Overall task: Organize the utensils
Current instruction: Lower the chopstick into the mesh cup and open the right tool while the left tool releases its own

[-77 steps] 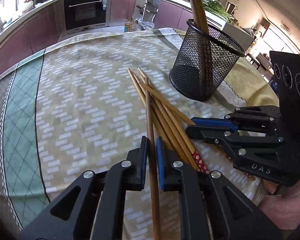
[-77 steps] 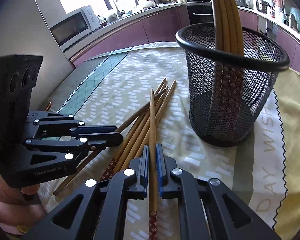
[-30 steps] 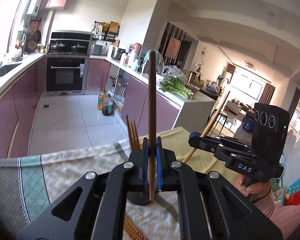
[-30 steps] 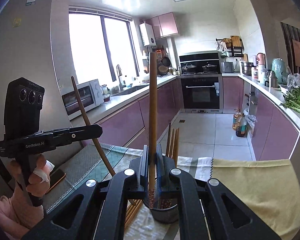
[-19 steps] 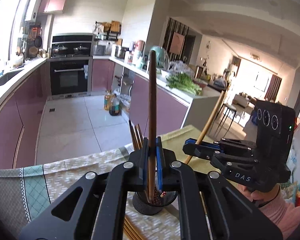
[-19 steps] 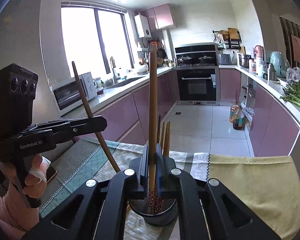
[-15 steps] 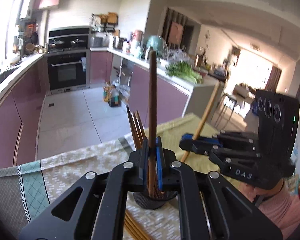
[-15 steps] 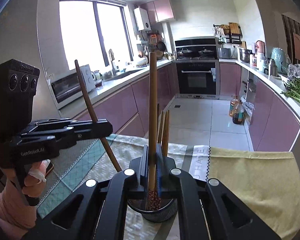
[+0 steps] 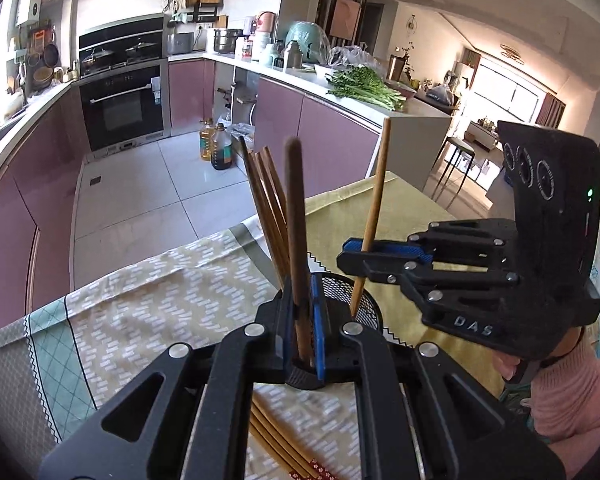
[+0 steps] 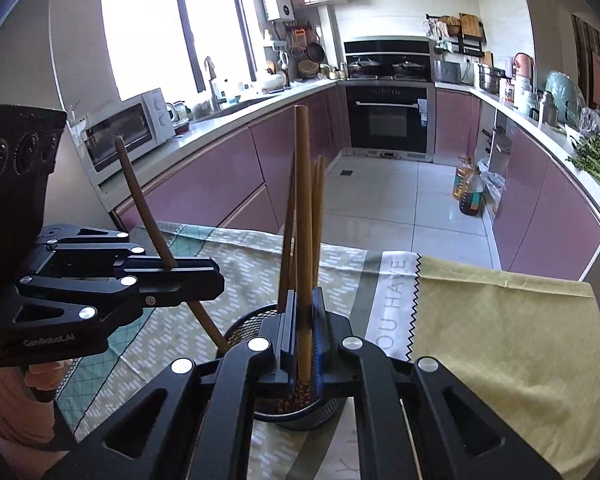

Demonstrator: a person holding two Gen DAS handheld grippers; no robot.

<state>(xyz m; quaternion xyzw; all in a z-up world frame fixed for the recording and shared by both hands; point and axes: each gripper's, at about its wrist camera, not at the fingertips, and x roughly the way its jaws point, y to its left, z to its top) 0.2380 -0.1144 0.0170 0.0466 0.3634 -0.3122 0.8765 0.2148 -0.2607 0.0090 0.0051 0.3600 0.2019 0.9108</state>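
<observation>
**Both claws lowering chopsticks into the mesh cup**

Left claw (image 9: 302, 336) is clamped on one dark brown chopstick (image 9: 296, 240), which stands nearly upright between its blue pads, with the lower end reaching down toward the black mesh cup (image 9: 364, 304) just beyond the fingertips. Right claw (image 10: 302, 340) is closed in the same way on a lighter chopstick (image 10: 304, 220), and the patterned lower end of it seems already inside the cup (image 10: 240, 330), which sits directly under and ahead of this claw. Several chopsticks (image 9: 266, 200) already stand in the cup and lean away from the left claw — so the cup is partly filled.

The step in hand, as I judge it, is the placing: each claw brings its stick down over the cup mouth. From the right wrist view, the stick in the left claw comes in slanted, its tip at the cup's near rim; whether it is fully inside I cannot tell.

More loose chopsticks (image 9: 280, 440) lie on the patterned tablecloth (image 9: 140, 300) below the left claw, so the task is not finished.

The next move probably calls for a little more lowering until both tips are well under the rim, then opening the pads so the sticks drop in — and taking care that the slanted one does not catch on the rim or tip the light cup.
</observation>
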